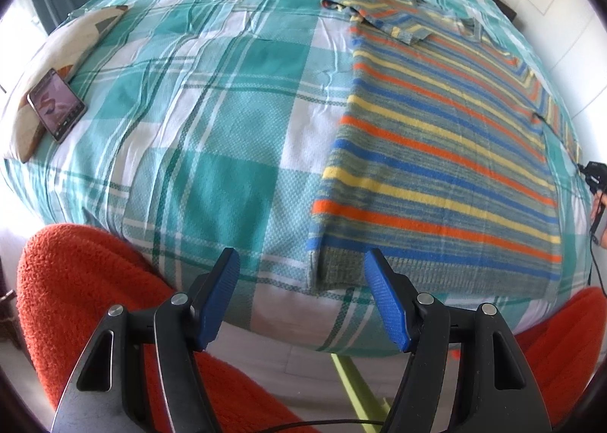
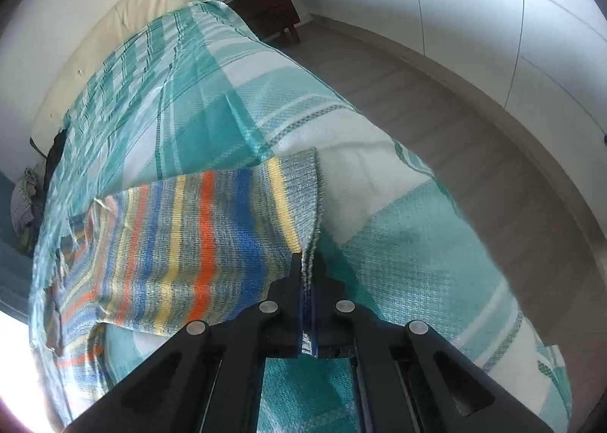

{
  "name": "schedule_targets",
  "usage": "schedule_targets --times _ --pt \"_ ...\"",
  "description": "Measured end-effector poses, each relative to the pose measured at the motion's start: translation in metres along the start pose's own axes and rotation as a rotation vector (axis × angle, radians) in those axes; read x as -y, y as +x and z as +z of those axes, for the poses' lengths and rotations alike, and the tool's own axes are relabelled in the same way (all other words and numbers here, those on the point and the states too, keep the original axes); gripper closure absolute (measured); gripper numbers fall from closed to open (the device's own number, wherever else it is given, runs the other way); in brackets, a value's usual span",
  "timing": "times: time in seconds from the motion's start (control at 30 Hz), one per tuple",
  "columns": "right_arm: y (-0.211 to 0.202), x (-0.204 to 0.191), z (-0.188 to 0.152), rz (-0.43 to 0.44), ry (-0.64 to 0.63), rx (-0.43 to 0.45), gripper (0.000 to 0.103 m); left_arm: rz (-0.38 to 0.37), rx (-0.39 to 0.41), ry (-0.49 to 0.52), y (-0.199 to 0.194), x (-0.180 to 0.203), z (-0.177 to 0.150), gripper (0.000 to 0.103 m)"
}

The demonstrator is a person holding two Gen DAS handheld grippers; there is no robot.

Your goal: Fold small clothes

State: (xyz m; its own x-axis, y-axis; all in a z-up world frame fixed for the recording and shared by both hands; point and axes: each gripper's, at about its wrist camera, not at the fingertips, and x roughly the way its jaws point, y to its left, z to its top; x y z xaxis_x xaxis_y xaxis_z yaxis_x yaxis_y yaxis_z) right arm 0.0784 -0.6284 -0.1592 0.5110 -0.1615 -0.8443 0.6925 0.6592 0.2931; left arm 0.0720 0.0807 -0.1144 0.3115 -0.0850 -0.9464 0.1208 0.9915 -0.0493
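Striped sweater point(image 1: 436, 152) lengthwise up bed point(image 1: 208, 122), hem nearest, right tongs point(image 2: 309, 266) pinching sleeve cuff, left tongs point(image 1: 301, 273) wide.

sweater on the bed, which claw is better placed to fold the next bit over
Right. The right claw is already shut on the sweater sleeve cuff, so it can carry it across. The left claw hangs open above the hem, holding nothing.

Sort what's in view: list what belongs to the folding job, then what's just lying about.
For the job:
striped sweater
right gripper, shut on the sweater's cuff
left gripper, open above the hem
bed, the folding surface

Just lying about:
phone
pillow under it
nightstand
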Motion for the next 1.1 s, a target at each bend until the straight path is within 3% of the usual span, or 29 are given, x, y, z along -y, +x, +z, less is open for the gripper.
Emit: schedule_targets --times 0.13,0.2,0.23,0.27,0.33,0.4,0.47,0.5,0.57,0.63,0.7,0.73,0.8,0.83,0.87,0.93,1.0,1.1 --pt "-0.003 -0.007 0.000 -0.044 -0.062 0.015 0.103 0.032 0.012 0.049 0.001 0.000 0.010 0.033" --pt "-0.004 -0.007 0.002 -0.024 -0.075 0.027 0.097 0.035 0.064 0.083 -0.010 0.002 0.030 0.033" --pt "-0.006 -0.006 0.000 -0.001 -0.078 0.026 0.085 0.026 0.118 0.097 -0.020 0.004 0.047 0.033" --pt "-0.012 -0.003 -0.003 0.013 -0.077 0.026 0.061 0.010 0.170 0.109 -0.030 0.008 0.064 0.032" --pt "-0.029 0.001 -0.009 -0.005 -0.079 0.049 0.027 -0.033 0.267 0.147 -0.047 0.023 0.098 0.028" --pt "-0.054 0.005 -0.018 -0.105 -0.090 0.106 0.025 -0.080 0.361 0.233 -0.055 0.048 0.126 0.018" --pt "-0.082 0.006 -0.029 -0.120 -0.097 0.144 0.025 -0.106 0.383 0.423 -0.037 0.088 0.153 0.013" --pt "-0.096 0.006 -0.037 -0.088 -0.089 0.159 0.025 -0.096 0.361 0.519 -0.019 0.107 0.163 0.013" --pt "-0.120 0.002 -0.052 -0.016 -0.079 0.179 0.025 -0.041 0.281 0.699 0.033 0.144 0.181 0.025" --pt "-0.138 -0.009 -0.071 0.053 -0.085 0.187 0.025 0.008 0.203 0.792 0.080 0.164 0.196 0.030" --pt "-0.149 -0.023 -0.091 0.117 -0.098 0.187 0.025 0.056 0.152 0.809 0.117 0.170 0.213 0.030" --pt "-0.153 -0.032 -0.102 0.148 -0.108 0.186 0.025 0.071 0.120 0.783 0.137 0.168 0.223 0.031" --pt "-0.157 -0.047 -0.121 0.188 -0.132 0.186 0.025 0.032 0.078 0.701 0.155 0.157 0.238 0.060" --pt "-0.158 -0.054 -0.131 0.197 -0.149 0.186 0.025 -0.008 0.062 0.637 0.155 0.148 0.248 0.093" --pt "-0.158 -0.061 -0.142 0.204 -0.170 0.189 0.025 -0.039 0.062 0.554 0.149 0.136 0.259 0.093" --pt "-0.155 -0.069 -0.157 0.205 -0.198 0.190 0.025 -0.095 0.147 0.393 0.122 0.103 0.278 0.093" --pt "-0.148 -0.076 -0.165 0.211 -0.224 0.164 0.025 -0.120 0.221 0.148 0.096 0.042 0.301 0.094" --pt "-0.141 -0.082 -0.167 0.217 -0.243 0.157 0.025 -0.050 0.261 -0.148 0.086 -0.048 0.315 0.095"
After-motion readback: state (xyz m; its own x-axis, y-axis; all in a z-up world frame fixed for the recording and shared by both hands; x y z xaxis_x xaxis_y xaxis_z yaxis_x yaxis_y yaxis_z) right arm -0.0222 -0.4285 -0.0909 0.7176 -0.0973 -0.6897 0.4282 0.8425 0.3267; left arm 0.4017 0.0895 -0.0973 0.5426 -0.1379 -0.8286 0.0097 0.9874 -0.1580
